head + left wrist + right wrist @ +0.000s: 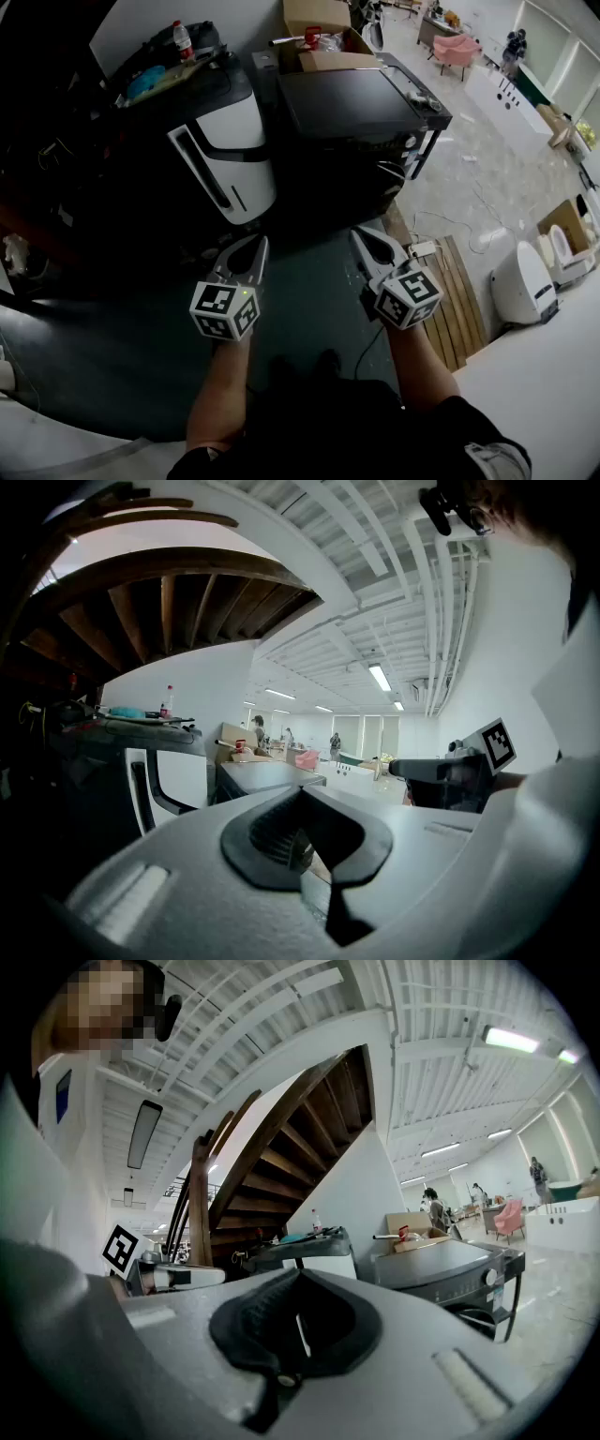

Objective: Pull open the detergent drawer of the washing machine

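Observation:
The dark grey washing machine (352, 101) stands ahead of me, a little to the right; its drawer front does not show clearly. It also appears in the left gripper view (267, 775) and the right gripper view (459, 1274), some way off. My left gripper (255, 251) and right gripper (367, 242) are held side by side over the dark floor mat, well short of the machine. Both are shut with nothing between their jaws, as their own views show for the left gripper (302, 803) and the right gripper (298, 1279).
A white appliance (230, 159) with a dark handle stands left of the washing machine. Cardboard boxes (319, 28) sit behind it. A wooden pallet (459, 291), loose cables and a white toilet (525, 281) lie to the right.

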The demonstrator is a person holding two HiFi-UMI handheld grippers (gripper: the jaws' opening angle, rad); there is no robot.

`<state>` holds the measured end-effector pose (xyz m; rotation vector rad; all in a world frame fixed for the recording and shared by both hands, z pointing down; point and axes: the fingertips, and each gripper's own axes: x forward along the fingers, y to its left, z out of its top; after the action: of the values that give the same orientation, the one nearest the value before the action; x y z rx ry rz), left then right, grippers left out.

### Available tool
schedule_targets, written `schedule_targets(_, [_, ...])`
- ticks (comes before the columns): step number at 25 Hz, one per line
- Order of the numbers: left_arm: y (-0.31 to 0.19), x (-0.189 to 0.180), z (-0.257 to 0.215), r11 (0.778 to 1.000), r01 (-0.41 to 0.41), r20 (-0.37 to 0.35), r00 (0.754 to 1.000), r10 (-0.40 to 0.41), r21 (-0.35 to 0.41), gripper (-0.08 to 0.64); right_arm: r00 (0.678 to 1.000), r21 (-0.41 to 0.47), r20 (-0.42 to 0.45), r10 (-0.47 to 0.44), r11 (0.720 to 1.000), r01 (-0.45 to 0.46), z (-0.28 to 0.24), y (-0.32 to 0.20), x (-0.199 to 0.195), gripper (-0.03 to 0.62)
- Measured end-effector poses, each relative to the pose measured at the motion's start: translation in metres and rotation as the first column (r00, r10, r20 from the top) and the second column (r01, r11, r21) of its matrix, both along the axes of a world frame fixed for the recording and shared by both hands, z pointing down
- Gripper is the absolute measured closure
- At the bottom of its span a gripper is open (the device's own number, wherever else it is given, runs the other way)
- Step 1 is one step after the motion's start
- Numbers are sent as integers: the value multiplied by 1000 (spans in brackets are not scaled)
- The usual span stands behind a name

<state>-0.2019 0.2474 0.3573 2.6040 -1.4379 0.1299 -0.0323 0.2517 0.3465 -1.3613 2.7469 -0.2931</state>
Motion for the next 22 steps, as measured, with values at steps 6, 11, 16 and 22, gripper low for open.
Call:
schedule_targets(6, [-3,0,3,1000,17,78,997,-17,12,551,1000,-10,-5,-8,1000,8,4,-3,2,592])
schedule_targets(11, [-8,2,6,1000,16,87,996,-17,10,552,1000,-39,-5,19,999,-19,10,-12,10,592])
schedule_targets(16, [-11,12,-2,999,20,51,998,-22,33,551,1000,-40,19,23,999,-22,6,-16,21,591])
schedule_targets(22, [-16,40,-3,999,15,69,997,-18,39,551,1000,-42,-9,1,999,-2,9,-15,42,591])
